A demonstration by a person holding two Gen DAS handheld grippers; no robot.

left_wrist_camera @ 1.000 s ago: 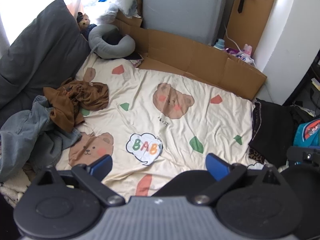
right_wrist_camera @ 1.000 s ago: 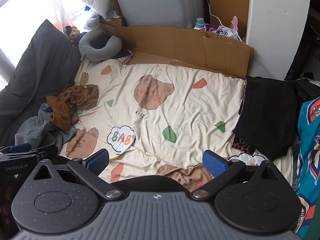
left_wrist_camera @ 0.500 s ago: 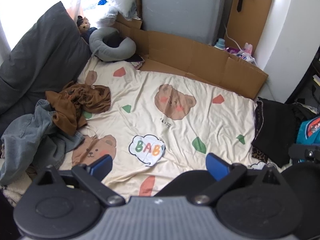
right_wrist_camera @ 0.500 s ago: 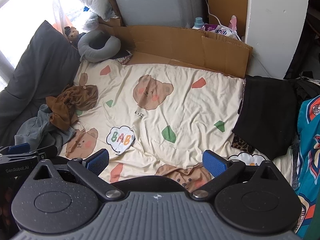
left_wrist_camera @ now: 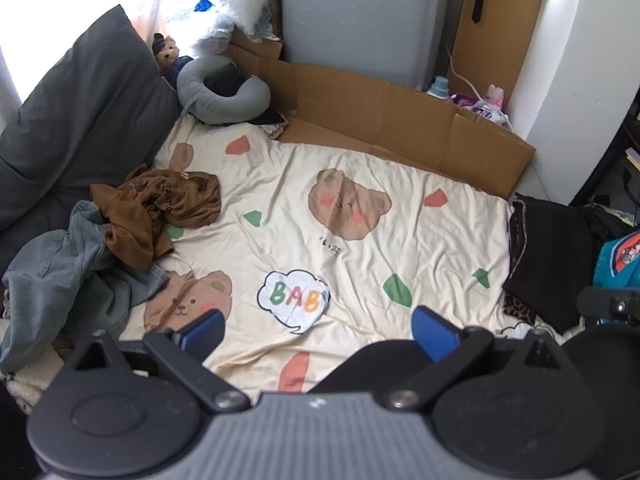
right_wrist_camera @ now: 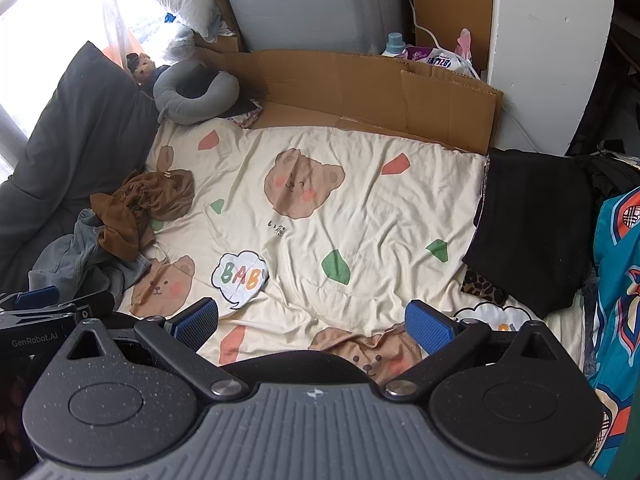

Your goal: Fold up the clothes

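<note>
On the bed, cream bear-print sheet (left_wrist_camera: 360, 216) reads "BAB" — crumpled brown garment (left_wrist_camera: 160, 208) beside grey denim (left_wrist_camera: 68, 276); left hand-held gripper (left_wrist_camera: 318, 330) and right hand-held gripper (right_wrist_camera: 312, 322) both released, empty.

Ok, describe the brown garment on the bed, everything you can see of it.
The brown garment is a crumpled heap of soft, thin-looking rust-brown fabric, unfolded, with bunched folds and a gathered edge near its top. It lies at the left side of the bear-print sheet, next to the dark grey cushion. Its lower part drapes over the grey-blue denim garment. Neither gripper touches it.
</note>
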